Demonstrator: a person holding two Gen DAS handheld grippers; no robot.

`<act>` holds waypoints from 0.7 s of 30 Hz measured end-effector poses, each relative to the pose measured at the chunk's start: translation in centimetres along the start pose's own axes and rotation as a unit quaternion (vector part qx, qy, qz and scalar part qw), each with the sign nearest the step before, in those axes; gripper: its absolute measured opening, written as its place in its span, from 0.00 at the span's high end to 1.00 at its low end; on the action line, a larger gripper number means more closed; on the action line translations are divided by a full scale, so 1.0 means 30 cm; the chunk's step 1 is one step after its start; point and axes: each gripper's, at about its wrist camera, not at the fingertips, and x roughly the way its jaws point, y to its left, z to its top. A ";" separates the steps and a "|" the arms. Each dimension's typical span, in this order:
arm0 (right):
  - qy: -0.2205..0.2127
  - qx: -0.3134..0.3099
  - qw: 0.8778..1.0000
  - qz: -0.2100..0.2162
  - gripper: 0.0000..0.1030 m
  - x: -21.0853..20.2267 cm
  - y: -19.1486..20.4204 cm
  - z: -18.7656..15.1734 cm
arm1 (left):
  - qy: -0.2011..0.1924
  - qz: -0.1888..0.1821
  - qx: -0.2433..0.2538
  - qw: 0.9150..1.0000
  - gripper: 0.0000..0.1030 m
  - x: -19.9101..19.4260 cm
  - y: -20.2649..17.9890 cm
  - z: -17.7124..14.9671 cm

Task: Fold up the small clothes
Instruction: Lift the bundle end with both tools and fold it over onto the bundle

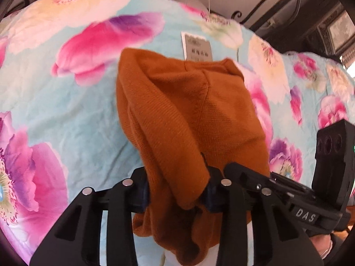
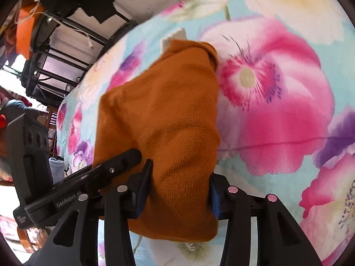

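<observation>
**Both grippers pinching the orange knit, lift under way**

We see the left gripper [image 1: 177,190] with jaws narrowed onto a bunched fold of the orange knit garment [image 1: 188,119], cloth pressed between the blue pads [image 1: 210,196]. The right gripper [image 2: 179,190] is likewise partly closed, jaws clamped on the same garment, fabric filling the gap. From each pair of jaws the knit runs forward and away, its far end resting on the floral bedspread [image 1: 73,119]; a paper tag [image 1: 196,47] shows just beyond the far edge. The other gripper sits right beside each pair of jaws, so the two grips are close together.

To do this well, we judge: keep both grips firm, raise the near edge evenly, carry it forward over the far end, line up edges, lower before releasing. Uneven height would skew the fold; thick knit may slip
</observation>
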 end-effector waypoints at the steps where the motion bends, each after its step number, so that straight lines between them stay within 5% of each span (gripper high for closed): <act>1: -0.005 -0.006 1.000 0.000 0.56 -0.009 0.011 0.001 | -0.004 0.002 0.002 1.000 0.67 -0.011 -0.004 0.004; 21: -0.078 -0.100 0.992 -0.030 0.57 -0.203 0.138 -0.036 | -0.069 0.025 0.060 0.996 0.67 -0.198 -0.130 -0.010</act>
